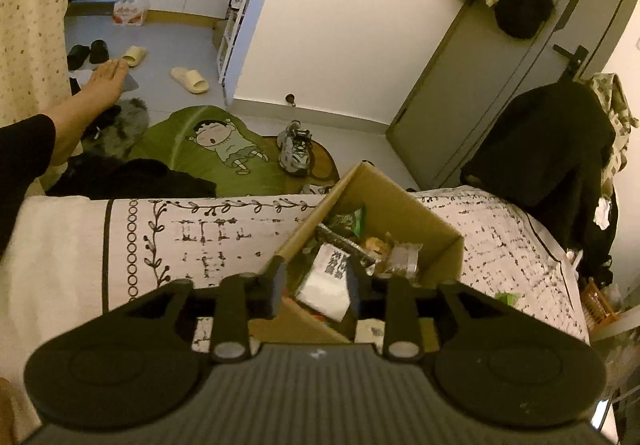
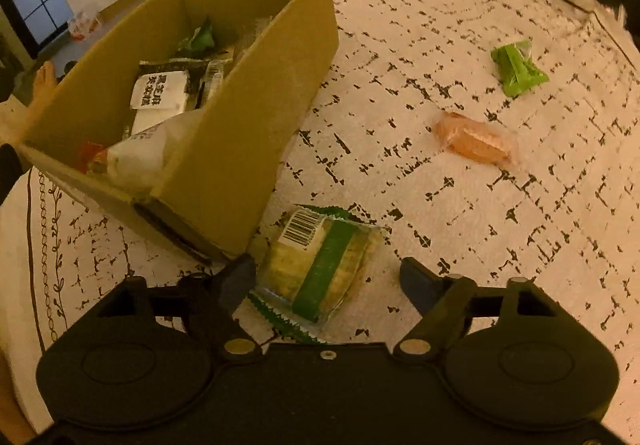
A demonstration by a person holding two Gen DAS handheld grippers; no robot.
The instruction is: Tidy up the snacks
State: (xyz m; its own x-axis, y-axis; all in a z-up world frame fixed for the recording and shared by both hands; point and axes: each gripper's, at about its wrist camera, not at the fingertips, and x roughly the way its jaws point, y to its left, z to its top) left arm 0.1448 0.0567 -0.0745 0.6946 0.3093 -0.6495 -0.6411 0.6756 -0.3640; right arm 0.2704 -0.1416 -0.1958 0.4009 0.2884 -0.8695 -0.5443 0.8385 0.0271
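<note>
A cardboard box [image 1: 400, 205] holding several snack packets stands on the patterned bed cover [image 1: 224, 237]. My left gripper [image 1: 316, 279] hovers over the box's near corner. Its jaws are open, and a white packet with black characters [image 1: 326, 277] lies in the box below the gap, apart from the left finger. In the right wrist view the box [image 2: 256, 105] stands at the left. My right gripper [image 2: 328, 283] is open low over the cover, straddling a green-striped cracker packet [image 2: 316, 277] with room on its right side. A green packet [image 2: 518, 71] and an orange packet [image 2: 476, 141] lie farther off to the right.
Beyond the bed edge are a green cartoon rug [image 1: 216, 149], sneakers [image 1: 296, 145] and slippers on the floor. A person's bare foot [image 1: 100, 85] stretches in from the left. A chair draped in black clothes [image 1: 540, 157] stands at the bed's right corner.
</note>
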